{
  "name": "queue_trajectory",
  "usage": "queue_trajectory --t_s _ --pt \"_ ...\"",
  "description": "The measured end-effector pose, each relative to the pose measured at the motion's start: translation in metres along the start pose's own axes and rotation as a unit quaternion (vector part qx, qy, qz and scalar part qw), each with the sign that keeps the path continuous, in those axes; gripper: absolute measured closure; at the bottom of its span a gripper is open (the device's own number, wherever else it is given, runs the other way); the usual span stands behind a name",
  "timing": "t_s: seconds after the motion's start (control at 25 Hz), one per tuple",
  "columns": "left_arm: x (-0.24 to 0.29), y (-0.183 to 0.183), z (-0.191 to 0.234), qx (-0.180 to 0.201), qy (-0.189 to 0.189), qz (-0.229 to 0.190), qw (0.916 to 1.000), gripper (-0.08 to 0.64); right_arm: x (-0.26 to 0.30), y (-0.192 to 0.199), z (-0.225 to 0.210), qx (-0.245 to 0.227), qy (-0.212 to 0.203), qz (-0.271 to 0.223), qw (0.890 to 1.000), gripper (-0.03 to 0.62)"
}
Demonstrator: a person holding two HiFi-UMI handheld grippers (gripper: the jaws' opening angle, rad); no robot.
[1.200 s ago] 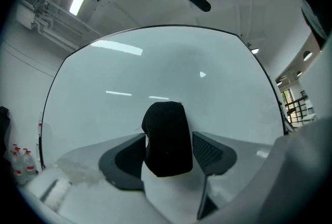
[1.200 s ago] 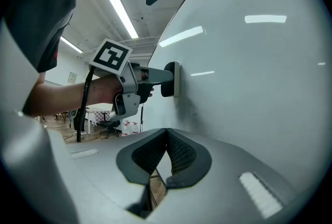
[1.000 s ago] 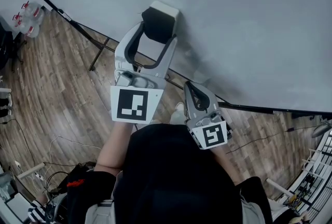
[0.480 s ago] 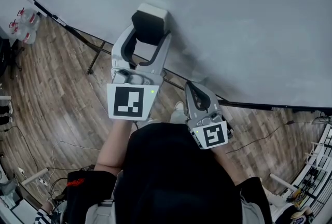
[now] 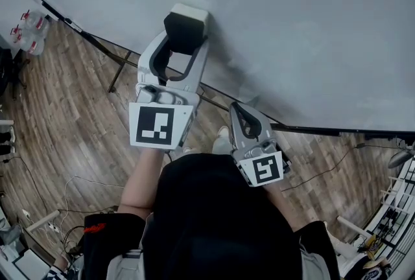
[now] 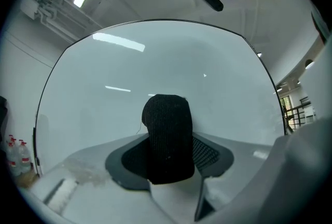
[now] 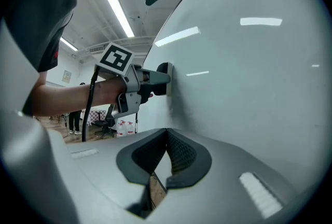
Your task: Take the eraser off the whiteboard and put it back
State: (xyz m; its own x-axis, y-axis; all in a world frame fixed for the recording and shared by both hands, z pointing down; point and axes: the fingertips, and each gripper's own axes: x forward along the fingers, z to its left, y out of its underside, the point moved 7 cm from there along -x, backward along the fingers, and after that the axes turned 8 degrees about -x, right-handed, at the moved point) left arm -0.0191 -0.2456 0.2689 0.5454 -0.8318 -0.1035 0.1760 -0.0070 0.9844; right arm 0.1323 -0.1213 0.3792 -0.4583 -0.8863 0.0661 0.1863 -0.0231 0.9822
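Evidently the eraser [image 5: 187, 24] sat against the whiteboard [image 5: 311, 32], its black body between the jaws of the left gripper [image 5: 188, 40], which had just been closing and now clamped it. A shallow bite could let it slip or twist free when pulled away. That forearm reached roughly level toward the board. The right gripper [image 5: 238, 109], jaws together and empty, hung lower beside it.

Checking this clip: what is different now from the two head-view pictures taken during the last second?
The left gripper has just been closing its jaws on the eraser, and they now hug its sides. Unchanged: the eraser sits against the whiteboard, neither hand has visibly shifted, and the right gripper stays shut and empty near the board's lower edge.
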Motion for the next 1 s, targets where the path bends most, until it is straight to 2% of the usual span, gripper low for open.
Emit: queue_trajectory --t_s 0.56,0.88,1.0 --pt "-0.034 -0.004 0.001 0.000 -0.012 -0.013 0.9998 0.328 -0.013 -0.002 0.009 0.000 -0.002 -0.007 1.000 0.591" --pt "-0.076 -0.017 0.007 0.018 -0.020 -0.030 0.9992 0.328 -0.020 -0.009 0.030 -0.004 -0.011 -0.012 1.000 0.590" --pt "-0.093 -0.017 0.009 0.020 -0.033 -0.016 0.9991 0.328 -0.023 -0.012 0.036 -0.002 -0.013 -0.014 1.000 0.591"
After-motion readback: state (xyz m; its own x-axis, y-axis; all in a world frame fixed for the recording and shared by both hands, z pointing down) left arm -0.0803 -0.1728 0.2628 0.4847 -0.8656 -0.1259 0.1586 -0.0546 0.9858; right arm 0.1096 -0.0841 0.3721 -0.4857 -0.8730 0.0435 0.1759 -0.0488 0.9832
